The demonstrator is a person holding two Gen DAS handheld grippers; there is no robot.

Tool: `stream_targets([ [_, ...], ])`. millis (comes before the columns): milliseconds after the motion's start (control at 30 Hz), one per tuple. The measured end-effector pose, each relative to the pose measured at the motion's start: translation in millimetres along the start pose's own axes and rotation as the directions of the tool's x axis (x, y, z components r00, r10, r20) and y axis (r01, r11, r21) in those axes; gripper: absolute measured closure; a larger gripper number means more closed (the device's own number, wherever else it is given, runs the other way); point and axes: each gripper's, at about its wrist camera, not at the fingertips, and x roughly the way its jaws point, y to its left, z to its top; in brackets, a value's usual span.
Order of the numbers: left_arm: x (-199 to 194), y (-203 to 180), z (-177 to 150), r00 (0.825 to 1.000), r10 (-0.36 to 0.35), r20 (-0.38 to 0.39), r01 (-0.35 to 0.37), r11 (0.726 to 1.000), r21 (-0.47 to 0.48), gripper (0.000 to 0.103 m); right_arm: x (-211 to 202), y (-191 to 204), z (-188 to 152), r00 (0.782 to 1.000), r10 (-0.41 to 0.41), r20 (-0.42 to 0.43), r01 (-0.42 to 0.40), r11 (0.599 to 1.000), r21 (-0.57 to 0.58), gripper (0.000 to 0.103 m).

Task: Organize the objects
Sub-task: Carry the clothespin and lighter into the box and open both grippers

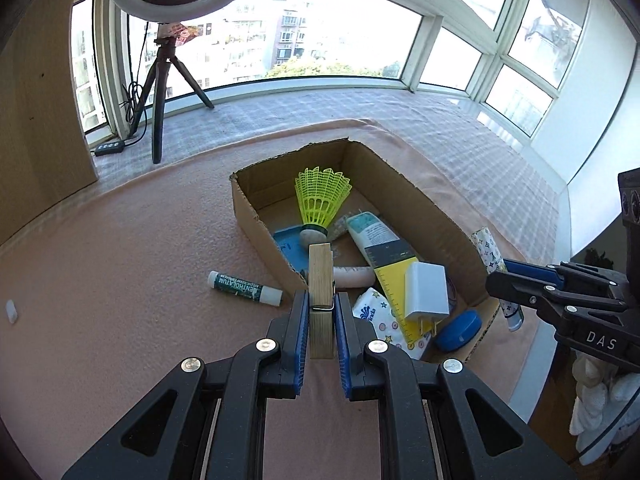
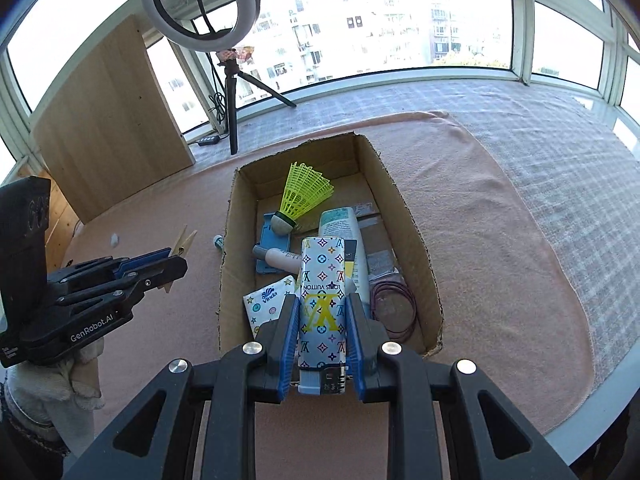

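Observation:
My left gripper (image 1: 322,305) is shut on a wooden clothespin (image 1: 321,280), held over the near left corner of an open cardboard box (image 1: 256,216). My right gripper (image 2: 322,312) is shut on a white patterned lighter (image 2: 322,292), above the near end of the cardboard box (image 2: 230,240). Inside lie a yellow shuttlecock (image 1: 320,200), a white tube (image 1: 370,234), a yellow ruler (image 1: 394,280), a white charger plug (image 1: 426,290), a tissue pack (image 1: 374,314) and a blue case (image 1: 458,328). A green-and-white lip balm stick (image 1: 244,288) lies on the pink cloth left of the box.
A ring light on a tripod (image 2: 232,92) stands on the window ledge at the back left, beside a wooden board (image 2: 112,120). The pink cloth (image 2: 500,240) stretches right of the box. A small white piece (image 1: 12,311) lies at the far left. A gloved hand (image 2: 52,392) holds the left gripper.

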Motion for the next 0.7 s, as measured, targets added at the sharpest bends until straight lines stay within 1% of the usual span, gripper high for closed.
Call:
stream_targets([
  [67,9.4,-6.2,7.5,1.0,-0.005,-0.007,0.005,1.0,0.007,0.089,2.5,-4.6,3.1,1.0,0.005,-0.001,-0.005,1.0,0.008,0.082],
  [267,35.9,-18.4,22.6,0.999,0.001,-0.035,-0.001,1.0,0.02,0.089,12.5,-13.9,13.9,1.0,-0.014,-0.001,0.014,1.0,0.002,0.082],
  [500,60.9,-18.9,25.6,0.997,0.008,-0.076,-0.006,1.0,0.022,0.089,24.1,-21.3,15.6,1.0,-0.021,-0.021,0.021,1.0,0.001,0.082],
  [700,67.4,-15.1,27.8,0.996,0.019,-0.084,-0.017,1.0,0.021,0.089,29.4,-27.1,14.5,0.999,-0.028,-0.032,0.028,1.0,0.009,0.082],
])
